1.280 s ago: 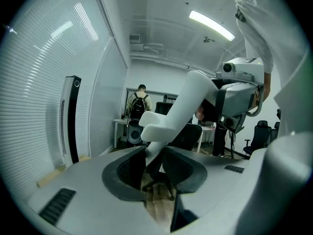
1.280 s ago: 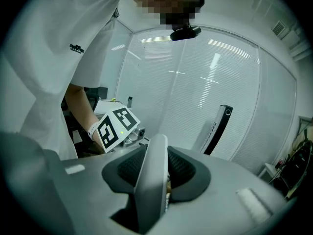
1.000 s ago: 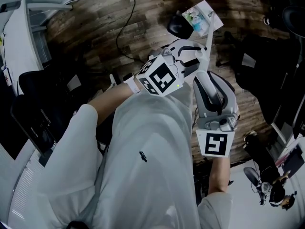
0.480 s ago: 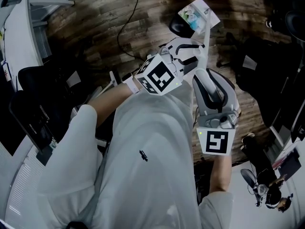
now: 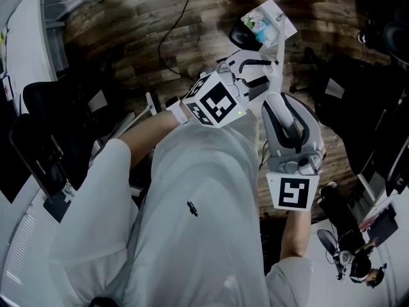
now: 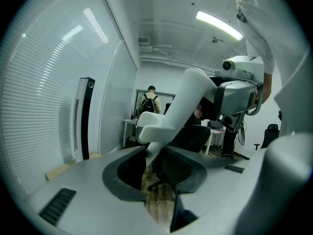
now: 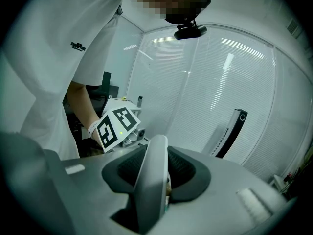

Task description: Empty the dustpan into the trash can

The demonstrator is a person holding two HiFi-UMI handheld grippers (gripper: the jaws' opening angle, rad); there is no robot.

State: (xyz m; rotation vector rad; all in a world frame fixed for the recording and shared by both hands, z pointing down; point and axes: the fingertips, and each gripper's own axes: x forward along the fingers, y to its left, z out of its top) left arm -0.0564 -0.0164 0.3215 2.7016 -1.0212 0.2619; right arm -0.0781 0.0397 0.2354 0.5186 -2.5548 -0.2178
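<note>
The left claw (image 6: 155, 163) is closed on the white handle (image 6: 188, 99). The bar sits right between its dark pads. The handle runs on to the dustpan (image 5: 267, 19), which is held up in the air in front of the person, over the wood floor (image 5: 121, 40). Some paper bits (image 5: 259, 23) lie in it. A dark round thing (image 5: 239, 36) is just beside the pan, but I cannot tell if it is the trash can. The right claw (image 7: 155, 173) grips the same handle too. I think the dustpan is light, hard plastic. It should not bend, but it looks smooth, so it could twist in the claws. The bits are loose and could spill if the pan tips too soon. Two holds on the handle, a little apart, look like the best way to steer it.
</note>
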